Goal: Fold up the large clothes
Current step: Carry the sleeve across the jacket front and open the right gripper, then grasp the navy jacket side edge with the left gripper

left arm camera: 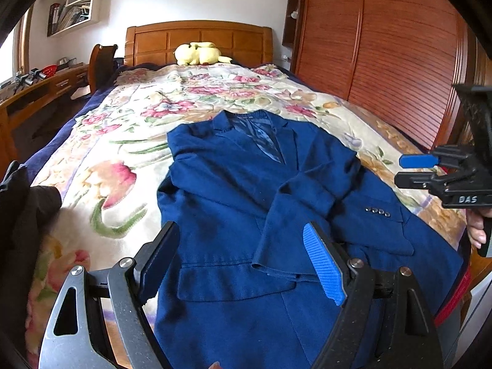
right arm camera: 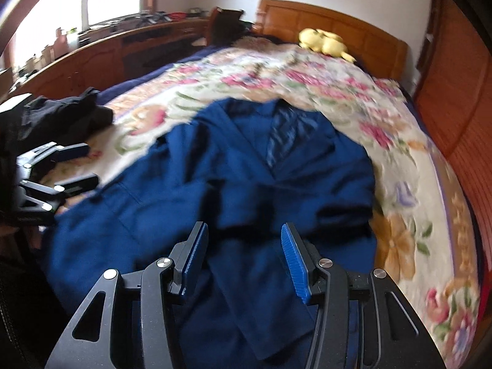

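Note:
A dark blue suit jacket (left arm camera: 233, 184) lies face up on the bed, collar toward the headboard, with both sleeves folded across its front. It also shows in the right wrist view (right arm camera: 246, 166), blurred. My left gripper (left arm camera: 243, 246) is open and empty, hovering over the jacket's lower front. My right gripper (right arm camera: 243, 246) is open and empty above the jacket's lower middle. The right gripper also shows at the right edge of the left wrist view (left arm camera: 412, 170), over the bed's right side. The left gripper shows at the left of the right wrist view (right arm camera: 78, 166).
The bed has a floral blanket (left arm camera: 129, 141) and a wooden headboard (left arm camera: 200, 41) with a yellow plush toy (left arm camera: 200, 53) against it. A red-brown wardrobe (left arm camera: 384, 49) stands on the right. A wooden desk (right arm camera: 101, 52) runs along the left. Dark clothing (right arm camera: 61, 117) lies at the bed's left edge.

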`<move>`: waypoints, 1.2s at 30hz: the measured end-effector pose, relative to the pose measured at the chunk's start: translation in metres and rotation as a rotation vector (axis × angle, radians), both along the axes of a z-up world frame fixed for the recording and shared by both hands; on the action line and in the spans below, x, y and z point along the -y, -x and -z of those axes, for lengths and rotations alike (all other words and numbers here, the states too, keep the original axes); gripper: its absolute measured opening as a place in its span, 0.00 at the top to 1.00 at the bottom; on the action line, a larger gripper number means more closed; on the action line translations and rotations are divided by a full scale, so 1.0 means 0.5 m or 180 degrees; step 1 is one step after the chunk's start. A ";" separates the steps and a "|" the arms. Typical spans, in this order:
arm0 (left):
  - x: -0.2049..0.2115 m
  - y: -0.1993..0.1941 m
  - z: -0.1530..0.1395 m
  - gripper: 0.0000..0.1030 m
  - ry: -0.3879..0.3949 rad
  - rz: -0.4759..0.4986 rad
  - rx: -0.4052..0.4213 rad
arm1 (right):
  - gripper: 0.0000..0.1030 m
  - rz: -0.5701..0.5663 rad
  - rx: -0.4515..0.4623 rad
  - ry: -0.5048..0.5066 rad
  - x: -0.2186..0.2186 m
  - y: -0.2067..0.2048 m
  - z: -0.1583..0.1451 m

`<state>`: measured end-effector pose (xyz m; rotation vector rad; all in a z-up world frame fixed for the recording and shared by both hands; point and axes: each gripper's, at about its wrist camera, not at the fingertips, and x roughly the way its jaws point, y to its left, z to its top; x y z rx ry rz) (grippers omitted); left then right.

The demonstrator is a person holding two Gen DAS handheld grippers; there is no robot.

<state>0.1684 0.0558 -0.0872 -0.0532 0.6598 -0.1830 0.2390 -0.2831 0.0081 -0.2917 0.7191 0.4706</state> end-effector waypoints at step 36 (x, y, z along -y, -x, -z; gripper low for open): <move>0.073 -0.083 0.109 0.19 -0.0091 0.0093 -0.0628 | 0.48 0.0493 -0.0001 -0.0325 0.085 -0.033 0.277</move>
